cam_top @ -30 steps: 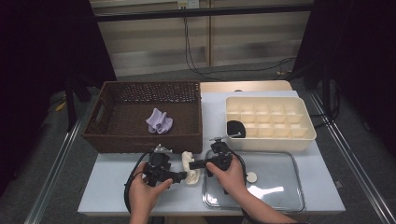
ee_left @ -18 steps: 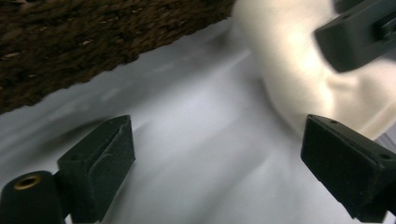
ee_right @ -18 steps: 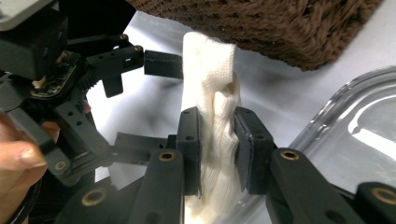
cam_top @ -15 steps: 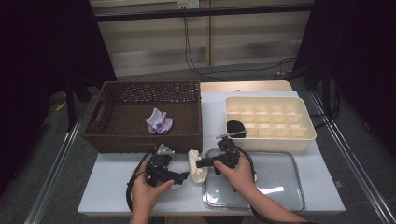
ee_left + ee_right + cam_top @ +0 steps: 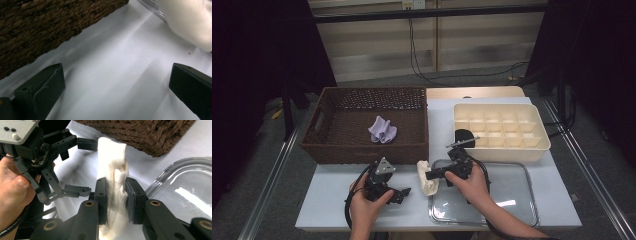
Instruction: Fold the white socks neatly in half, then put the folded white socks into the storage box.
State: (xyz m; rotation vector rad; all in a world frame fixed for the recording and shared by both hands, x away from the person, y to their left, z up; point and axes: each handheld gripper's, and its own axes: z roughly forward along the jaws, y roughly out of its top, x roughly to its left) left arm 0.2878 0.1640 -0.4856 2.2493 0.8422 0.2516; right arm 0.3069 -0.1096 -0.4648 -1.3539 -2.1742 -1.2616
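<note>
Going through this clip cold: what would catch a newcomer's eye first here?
Probably the cream sock pinched between the jaws of the right gripper, hanging over the white table beside the clear lid. Next, the left gripper, whose jaws have just been opening with nothing between them, and the lilac cloth lying alone in the brown wicker basket.

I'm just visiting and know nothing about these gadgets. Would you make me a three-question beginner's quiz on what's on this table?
1. True or false: the right gripper is shut on the cream sock.
2. What lies in the wicker basket? A) a purple cloth B) a black cup C) a spoon
3. Fill in: the left gripper has its fingers ____ with nothing between them.

Key:
1. True; both fingers press on the sock.
2. A, the purple cloth.
3. Open; they have just been opening.
</note>
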